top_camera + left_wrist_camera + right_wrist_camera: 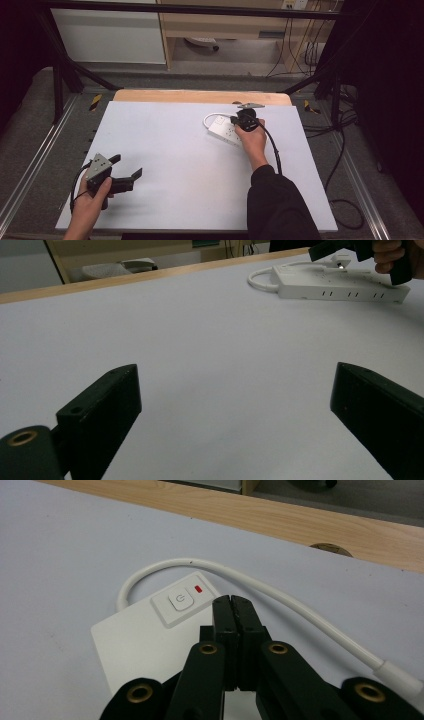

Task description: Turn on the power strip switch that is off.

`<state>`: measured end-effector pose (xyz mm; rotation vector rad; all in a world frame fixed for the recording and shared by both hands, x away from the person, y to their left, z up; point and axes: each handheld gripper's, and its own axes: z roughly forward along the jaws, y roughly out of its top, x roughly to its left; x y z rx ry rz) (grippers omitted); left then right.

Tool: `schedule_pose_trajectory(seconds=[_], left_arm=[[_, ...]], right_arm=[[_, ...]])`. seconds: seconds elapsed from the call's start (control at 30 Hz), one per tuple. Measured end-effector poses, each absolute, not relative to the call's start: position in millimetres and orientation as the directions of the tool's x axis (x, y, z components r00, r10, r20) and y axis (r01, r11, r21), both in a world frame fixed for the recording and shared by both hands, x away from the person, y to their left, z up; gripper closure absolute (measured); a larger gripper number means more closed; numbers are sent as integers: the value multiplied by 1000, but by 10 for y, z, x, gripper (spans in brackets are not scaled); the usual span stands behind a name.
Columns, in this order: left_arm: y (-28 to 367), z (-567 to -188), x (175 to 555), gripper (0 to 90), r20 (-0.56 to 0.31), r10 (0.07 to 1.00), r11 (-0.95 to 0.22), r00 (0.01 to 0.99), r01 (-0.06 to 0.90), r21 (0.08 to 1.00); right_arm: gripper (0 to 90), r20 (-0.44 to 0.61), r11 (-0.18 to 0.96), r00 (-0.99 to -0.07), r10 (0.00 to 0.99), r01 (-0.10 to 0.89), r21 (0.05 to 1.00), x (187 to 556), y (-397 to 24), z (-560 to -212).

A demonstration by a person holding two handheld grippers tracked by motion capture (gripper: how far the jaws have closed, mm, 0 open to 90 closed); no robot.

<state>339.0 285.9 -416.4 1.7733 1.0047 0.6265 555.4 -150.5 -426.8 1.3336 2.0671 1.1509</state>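
A white power strip point(223, 131) lies on the white table top toward the back right, its white cable point(260, 583) looping around its end. Its square power button point(180, 600) has a red light point(199, 589) lit beside it. My right gripper point(233, 600) is shut with nothing between the jaws; its tips hover at the strip's end, just right of the button. My left gripper point(127, 167) is open over bare table at the front left, far from the strip point(340, 289).
The white table top point(175, 165) has a wooden strip point(200, 96) along its far edge. Dark carpet, metal rails and loose cables point(345, 150) surround it. A wooden cabinet point(225, 25) stands beyond the table.
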Motion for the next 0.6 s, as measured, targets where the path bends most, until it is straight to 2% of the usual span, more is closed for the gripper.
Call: schedule_pose_trajectory(seconds=[0.6], left_arm=[[2862,-4164,3389,61,-24,850,-192,526,352,916]], right_arm=[[893,95,183,-458,884,525,831,5520,-1515,-4189]])
